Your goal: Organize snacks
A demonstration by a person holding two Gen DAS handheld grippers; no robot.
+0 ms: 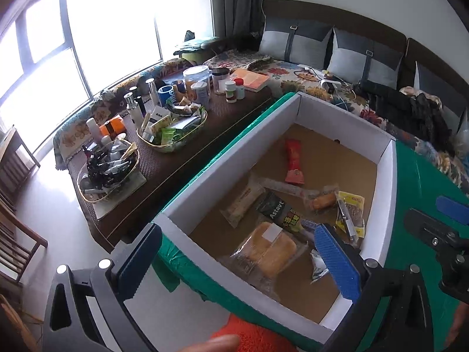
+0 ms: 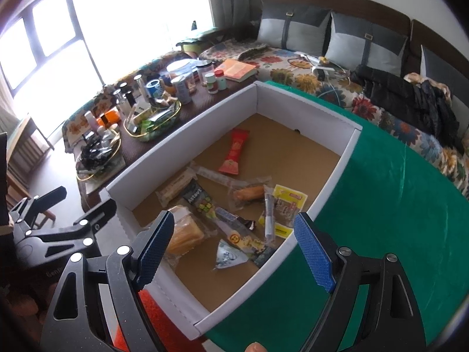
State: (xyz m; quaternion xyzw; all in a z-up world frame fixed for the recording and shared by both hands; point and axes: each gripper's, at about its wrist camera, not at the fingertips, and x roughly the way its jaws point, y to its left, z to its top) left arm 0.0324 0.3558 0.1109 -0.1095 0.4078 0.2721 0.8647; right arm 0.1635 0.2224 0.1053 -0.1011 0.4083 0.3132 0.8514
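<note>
A white cardboard box [image 1: 228, 161] [image 2: 181, 143] with a brown floor stands on a green cloth [image 1: 425, 190] [image 2: 395, 205]. Several snacks lie inside: a red packet [image 1: 294, 161] [image 2: 234, 155], a bread loaf in clear wrap [image 1: 269, 249] [image 2: 184, 234], a dark "Astavt" packet [image 1: 278, 208] [image 2: 199, 199], a yellow packet [image 1: 351, 208] [image 2: 285, 205]. My left gripper [image 1: 237, 261] is open and empty above the box's near end. My right gripper [image 2: 234, 252] is open and empty above the near right corner; its blue pad also shows in the left wrist view [image 1: 451, 209].
A dark coffee table [image 1: 181, 158] left of the box carries gold-rimmed trays [image 1: 173, 135] of small items, jars, bottles and a book [image 1: 249, 79]. A floral sofa [image 1: 307, 79] with grey cushions and a black jacket [image 1: 410, 111] runs behind. An orange rug [image 1: 252, 334] lies below.
</note>
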